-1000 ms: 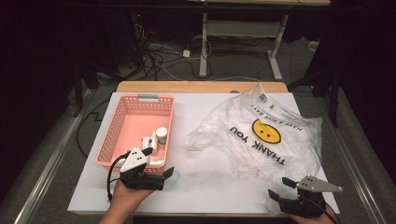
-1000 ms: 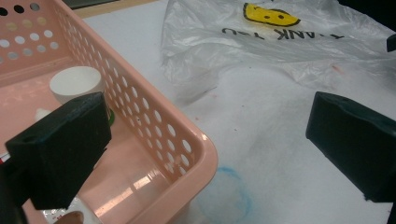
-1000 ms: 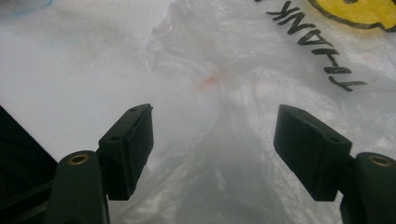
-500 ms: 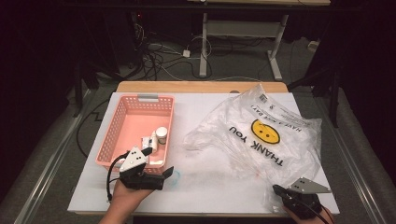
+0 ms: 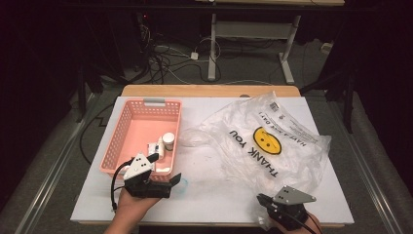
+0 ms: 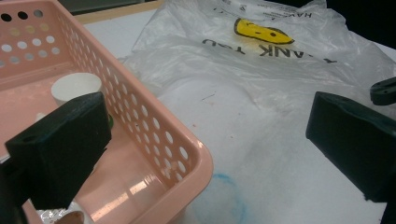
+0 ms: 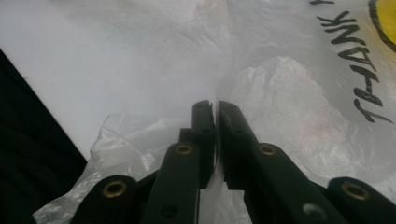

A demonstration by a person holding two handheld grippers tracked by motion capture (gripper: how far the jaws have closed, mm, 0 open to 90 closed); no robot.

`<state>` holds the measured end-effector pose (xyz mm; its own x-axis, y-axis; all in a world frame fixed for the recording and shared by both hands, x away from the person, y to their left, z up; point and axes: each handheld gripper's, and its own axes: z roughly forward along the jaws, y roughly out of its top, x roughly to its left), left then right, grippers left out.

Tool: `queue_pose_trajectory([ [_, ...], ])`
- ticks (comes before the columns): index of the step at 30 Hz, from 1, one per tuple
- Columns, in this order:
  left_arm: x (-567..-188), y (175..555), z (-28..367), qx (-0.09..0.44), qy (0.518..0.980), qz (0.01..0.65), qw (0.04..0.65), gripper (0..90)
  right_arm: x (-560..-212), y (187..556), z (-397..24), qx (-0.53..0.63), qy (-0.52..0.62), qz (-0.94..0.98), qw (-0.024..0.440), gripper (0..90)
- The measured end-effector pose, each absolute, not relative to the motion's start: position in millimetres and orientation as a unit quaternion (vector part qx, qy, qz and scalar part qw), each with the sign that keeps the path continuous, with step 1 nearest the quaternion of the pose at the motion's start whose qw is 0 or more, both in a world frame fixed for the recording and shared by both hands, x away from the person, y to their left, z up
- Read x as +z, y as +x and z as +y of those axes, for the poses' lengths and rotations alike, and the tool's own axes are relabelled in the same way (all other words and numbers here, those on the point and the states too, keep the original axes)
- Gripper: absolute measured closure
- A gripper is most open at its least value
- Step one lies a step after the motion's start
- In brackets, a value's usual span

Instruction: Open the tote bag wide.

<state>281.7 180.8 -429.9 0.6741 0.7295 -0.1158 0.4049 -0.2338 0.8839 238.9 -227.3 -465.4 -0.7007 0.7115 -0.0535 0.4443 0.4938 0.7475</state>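
Note:
A pink perforated basket (image 5: 146,102) (image 6: 187,149) sits on the left of the white table and holds a white bottle (image 5: 168,141) (image 6: 74,86) and small items. My left gripper (image 5: 165,168) (image 6: 205,116) is open, astride the basket's near right corner, with one jaw inside and one over the table. A crumpled clear plastic bag (image 5: 272,141) (image 6: 261,60) (image 7: 303,93) printed with a yellow smiley and "THANK YOU" lies on the right. At the front edge my right gripper (image 5: 263,200) (image 7: 215,107) has just closed its jaws. It is shut on the bag's near edge, with film pinched between the pads.
A faint blue ring (image 6: 224,196) is drawn on the table (image 5: 214,195) beside the basket's corner. A wooden strip (image 5: 209,90) runs along the far edge. Cables and a desk frame lie on the dark floor beyond.
My right gripper has moved left along the table's front edge and its jaws have shut on the bag's edge. The left gripper has stayed at the basket corner.

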Motion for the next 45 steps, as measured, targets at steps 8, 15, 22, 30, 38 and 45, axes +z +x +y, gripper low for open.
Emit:
queue_pose_trajectory([
  [8,-430,282,181,0.171,0.767,0.372,0.494,0.0,-457,235,-222,0.403,0.329,0.836,0.173,60.4],
  [15,-432,282,178,0.179,0.772,0.37,0.485,0.0,-440,238,-241,0.461,0.341,0.799,0.182,33.5],
  [22,-433,281,177,0.177,0.772,0.369,0.486,0.0,-439,251,-250,0.473,0.351,0.785,0.194,16.1],
  [30,-429,281,175,0.174,0.776,0.37,0.48,0.0,-442,266,-249,0.468,0.364,0.78,0.202,0.0],
  [38,-429,279,177,0.19,0.768,0.375,0.482,0.0,-437,280,-250,0.464,0.364,0.779,0.211,0.0],
  [45,-427,279,176,0.179,0.772,0.38,0.477,0.0,-435,303,-239,0.454,0.358,0.789,0.207,0.0],
])
